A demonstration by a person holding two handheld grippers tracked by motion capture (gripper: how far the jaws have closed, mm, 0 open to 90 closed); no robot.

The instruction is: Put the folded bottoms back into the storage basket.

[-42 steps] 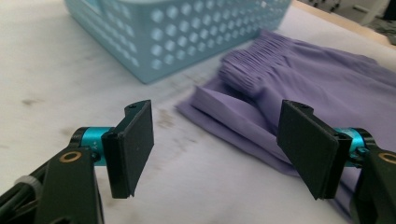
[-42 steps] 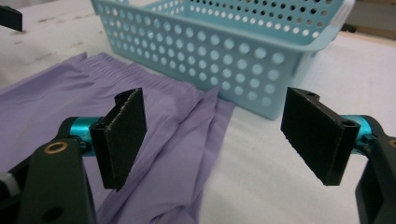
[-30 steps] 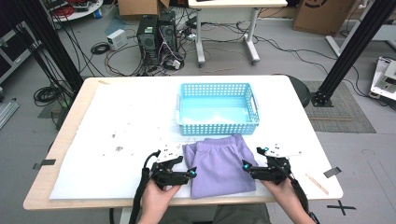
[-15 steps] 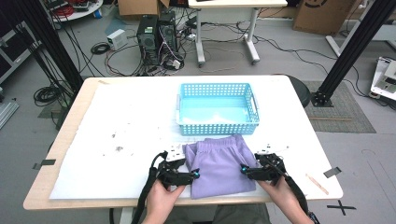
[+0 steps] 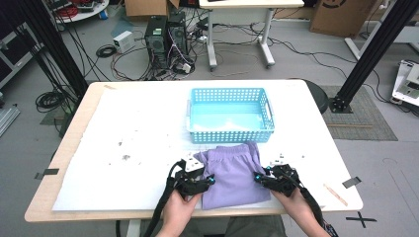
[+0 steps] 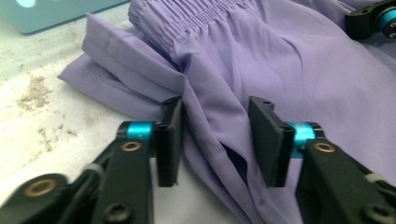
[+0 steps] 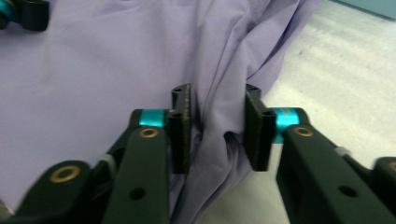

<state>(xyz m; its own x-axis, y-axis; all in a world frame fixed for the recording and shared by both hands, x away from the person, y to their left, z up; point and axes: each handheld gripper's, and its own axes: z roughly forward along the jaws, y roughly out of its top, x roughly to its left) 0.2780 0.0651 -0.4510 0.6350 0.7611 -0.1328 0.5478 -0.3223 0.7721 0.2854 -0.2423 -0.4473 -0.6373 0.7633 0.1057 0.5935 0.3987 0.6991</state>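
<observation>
Two grippers work at the near edge of the white-covered surface, one on each side of a folded pair of purple shorts. Beyond both grippers, just past the far end of the shorts, stands a blue basket with nothing in it that I can make out.

Judging from that, the work is at its start: the shorts lie flat between the grippers and nothing has been lifted or put into the basket. What seems left is to finish the grasp on both sides, raise the cloth and carry it forward.

The shorts are thin, soft fabric, folded into a rough rectangle, with a gathered elastic waistband at the end away from the grippers and loose layered edges at the sides.

The left gripper has just been closing; its jaws straddle a raised fold at the left edge, one pad against the cloth, the other apparently a little short of it, though the angle makes this hard to judge. The right gripper has also just been closing, and a bunched ridge of the right edge stands between its jaws, seemingly touched on both sides but not yet pinched flat.
</observation>
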